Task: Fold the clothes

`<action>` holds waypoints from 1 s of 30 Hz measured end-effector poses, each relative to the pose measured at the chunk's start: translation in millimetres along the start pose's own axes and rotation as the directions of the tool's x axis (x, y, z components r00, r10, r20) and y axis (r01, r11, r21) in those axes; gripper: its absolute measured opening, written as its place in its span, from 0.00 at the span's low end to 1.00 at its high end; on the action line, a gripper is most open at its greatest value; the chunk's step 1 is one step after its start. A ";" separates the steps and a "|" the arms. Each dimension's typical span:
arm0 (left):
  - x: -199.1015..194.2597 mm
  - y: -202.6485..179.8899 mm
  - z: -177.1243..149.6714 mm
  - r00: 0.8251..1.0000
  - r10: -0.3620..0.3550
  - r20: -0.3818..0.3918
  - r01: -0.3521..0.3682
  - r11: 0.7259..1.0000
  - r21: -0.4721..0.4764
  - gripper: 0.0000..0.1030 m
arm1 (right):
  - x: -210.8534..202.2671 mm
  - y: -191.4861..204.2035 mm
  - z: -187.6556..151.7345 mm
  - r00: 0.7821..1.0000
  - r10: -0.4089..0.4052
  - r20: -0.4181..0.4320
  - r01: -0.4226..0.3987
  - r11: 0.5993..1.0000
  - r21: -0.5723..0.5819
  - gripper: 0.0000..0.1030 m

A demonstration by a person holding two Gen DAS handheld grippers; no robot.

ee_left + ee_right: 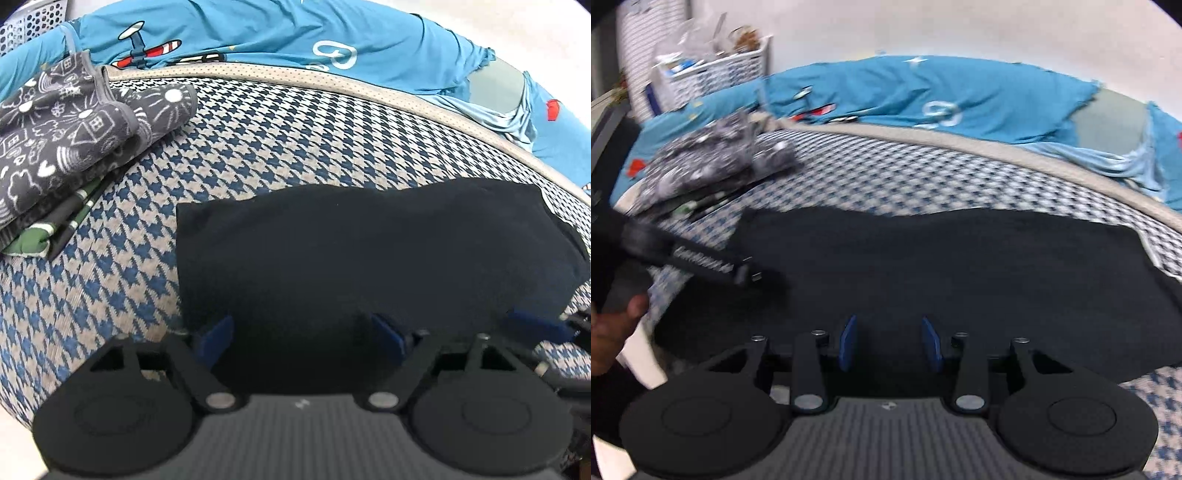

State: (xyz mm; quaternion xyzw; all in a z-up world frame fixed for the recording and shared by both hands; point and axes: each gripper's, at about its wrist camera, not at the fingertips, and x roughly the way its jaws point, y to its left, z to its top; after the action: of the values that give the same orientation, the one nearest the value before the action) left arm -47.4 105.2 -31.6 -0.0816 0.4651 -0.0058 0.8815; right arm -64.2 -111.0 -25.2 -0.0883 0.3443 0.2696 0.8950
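A black garment (369,251) lies folded flat on the houndstooth bedspread (258,140). My left gripper (301,332) hovers at its near edge, blue pads (216,332) wide apart and straddling the cloth without pinching it. In the right wrist view the same black garment (960,266) fills the middle, and my right gripper (889,343) stands over its near part, open with a clear gap between its fingers. The left gripper's body (701,262) reaches in from the left, held by a hand (613,332). A blue pad (535,325) of the right gripper shows at the right edge.
A stack of folded clothes, grey patterned fabric (74,136) on top of a green piece (37,236), sits at the left. A blue printed quilt (295,37) is bunched along the far side. A white basket (713,70) stands by the wall.
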 end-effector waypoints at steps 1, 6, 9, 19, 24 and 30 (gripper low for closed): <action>-1.7 3.1 -0.1 1.000 -0.005 -0.001 0.005 1.000 -0.009 0.79 | 1.1 7.0 -1.6 1.000 0.015 -0.003 -0.015 1.000 -0.019 0.37; -10.3 22.7 2.3 1.000 0.027 0.011 -0.026 0.997 -0.067 0.81 | 4.9 44.4 -8.3 0.994 0.107 -0.023 -0.109 0.987 -0.119 0.38; -15.5 34.4 4.7 0.999 0.041 0.023 -0.039 0.995 -0.096 0.82 | 5.3 64.9 -11.0 0.988 0.155 -0.025 -0.157 0.969 -0.190 0.38; -22.4 55.0 7.6 0.998 0.048 0.034 -0.042 0.988 -0.149 0.87 | 8.6 111.2 -21.0 0.978 0.209 -0.022 -0.203 0.909 -0.364 0.46; -22.5 57.1 7.9 0.999 0.035 0.029 -0.030 0.987 -0.158 0.87 | 10.8 126.9 -24.1 0.975 0.222 -0.018 -0.208 0.882 -0.423 0.46; -21.6 58.4 7.6 1.000 0.017 0.019 -0.014 0.987 -0.160 0.87 | 18.0 142.4 -28.3 0.975 0.221 -0.016 -0.199 0.843 -0.500 0.46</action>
State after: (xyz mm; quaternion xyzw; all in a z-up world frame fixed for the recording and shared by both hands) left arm -57.2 165.7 -18.5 -0.1486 0.4558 0.0392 0.8767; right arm -146.6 6.4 -54.4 -0.2724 0.2517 0.4474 0.8138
